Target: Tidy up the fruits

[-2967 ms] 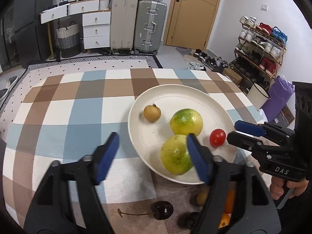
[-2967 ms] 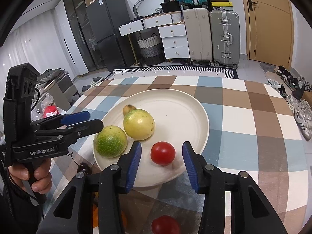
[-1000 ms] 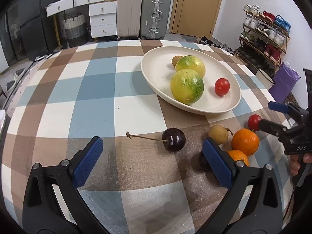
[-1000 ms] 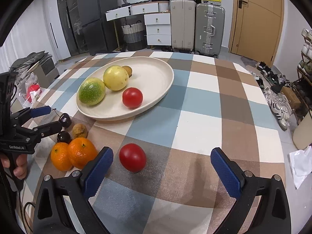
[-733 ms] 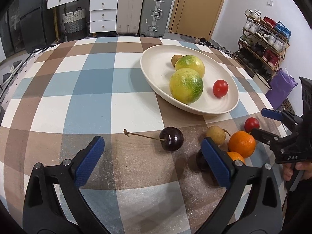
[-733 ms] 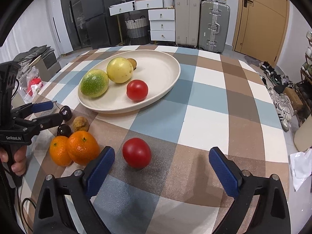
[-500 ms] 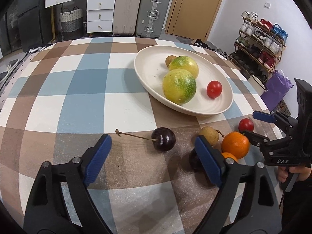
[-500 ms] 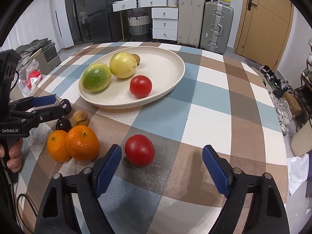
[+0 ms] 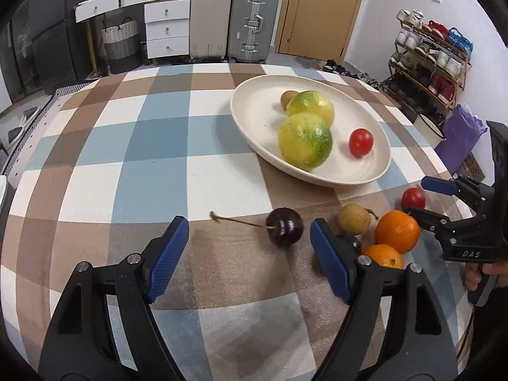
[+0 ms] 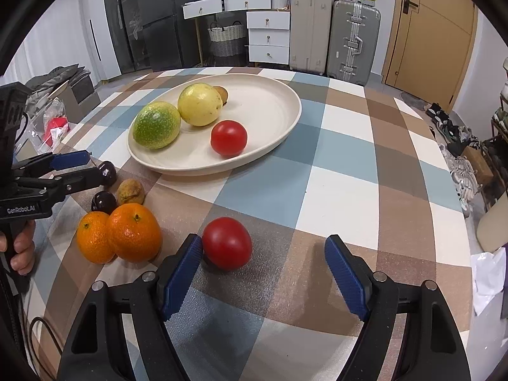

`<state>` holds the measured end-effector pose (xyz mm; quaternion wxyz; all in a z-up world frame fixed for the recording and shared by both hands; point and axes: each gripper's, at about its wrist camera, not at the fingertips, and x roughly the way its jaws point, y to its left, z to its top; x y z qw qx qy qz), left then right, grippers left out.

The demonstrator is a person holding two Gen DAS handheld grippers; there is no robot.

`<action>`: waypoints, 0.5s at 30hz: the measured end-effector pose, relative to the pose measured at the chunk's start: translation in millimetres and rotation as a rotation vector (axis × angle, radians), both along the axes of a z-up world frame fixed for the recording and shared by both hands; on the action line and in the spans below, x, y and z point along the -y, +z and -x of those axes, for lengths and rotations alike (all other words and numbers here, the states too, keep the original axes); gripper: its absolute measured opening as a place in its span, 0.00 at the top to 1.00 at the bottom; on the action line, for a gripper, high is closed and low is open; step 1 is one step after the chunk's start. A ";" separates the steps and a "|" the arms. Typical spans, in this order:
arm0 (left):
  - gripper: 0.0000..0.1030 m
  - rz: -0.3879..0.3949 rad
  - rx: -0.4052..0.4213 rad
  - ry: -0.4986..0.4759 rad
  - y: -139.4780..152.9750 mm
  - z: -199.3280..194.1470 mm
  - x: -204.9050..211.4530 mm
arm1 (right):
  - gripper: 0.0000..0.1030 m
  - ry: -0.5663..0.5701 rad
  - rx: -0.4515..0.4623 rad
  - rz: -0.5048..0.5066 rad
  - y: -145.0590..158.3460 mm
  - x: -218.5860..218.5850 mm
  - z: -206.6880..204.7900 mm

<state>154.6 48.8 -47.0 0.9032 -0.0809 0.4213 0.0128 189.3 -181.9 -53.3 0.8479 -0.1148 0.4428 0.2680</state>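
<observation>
Checked tablecloth (image 9: 152, 146) in blue, brown and white covers the table; suitcases (image 9: 235, 16) and a white drawer unit (image 9: 165, 28) stand along the far wall.

Cream plate (image 9: 247, 120) holds two yellow-green fruits (image 9: 304, 141), a small brown fruit behind them (image 9: 286, 99), and a red tomato (image 9: 360, 142).

Loose on the cloth near the plate's rim: dark cherry (image 9: 284, 227) with a long stem, a brown longan (image 9: 354, 219), a second dark cherry (image 10: 103, 202), two oranges touching (image 10: 133, 236), another tomato (image 10: 227, 243).

Left gripper (image 9: 249, 254): fingers apart, closing; stemmed cherry sits just ahead between them, untouched.

Right gripper (image 10: 263, 271): fingers apart, closing; loose tomato just beside its left pad (image 10: 181, 273), whether touching I cannot tell.
</observation>
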 end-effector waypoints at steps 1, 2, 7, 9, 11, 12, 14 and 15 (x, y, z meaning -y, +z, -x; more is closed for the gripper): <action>0.24 0.004 0.010 0.007 1.4 0.9 -2.4 | 0.22 0.002 -0.003 0.000 -0.4 -0.2 -0.1; 0.24 0.012 0.022 0.015 3.3 1.9 -5.5 | 0.22 0.004 -0.006 0.000 -0.9 -0.5 -0.3; 0.24 0.035 -0.027 0.009 -5.7 -1.7 -7.3 | 0.22 0.009 -0.010 0.001 -1.9 -1.3 -0.4; 0.24 0.013 -0.026 -0.009 -8.7 -3.1 -1.0 | 0.22 0.012 -0.009 0.001 -2.0 -1.8 -0.4; 0.25 0.020 -0.021 -0.041 -9.4 -4.3 4.9 | 0.22 0.015 -0.007 0.001 -1.9 -2.4 0.3; 0.29 0.024 -0.014 -0.051 -9.5 -4.1 7.8 | 0.23 0.017 -0.007 0.001 -2.0 -2.5 0.5; 0.40 0.021 -0.011 -0.069 -9.2 -4.2 11.8 | 0.25 0.021 -0.006 0.005 -2.4 -3.4 0.8; 0.42 0.023 -0.011 -0.078 -9.3 -4.1 13.1 | 0.26 0.022 -0.003 0.008 -2.5 -3.8 1.3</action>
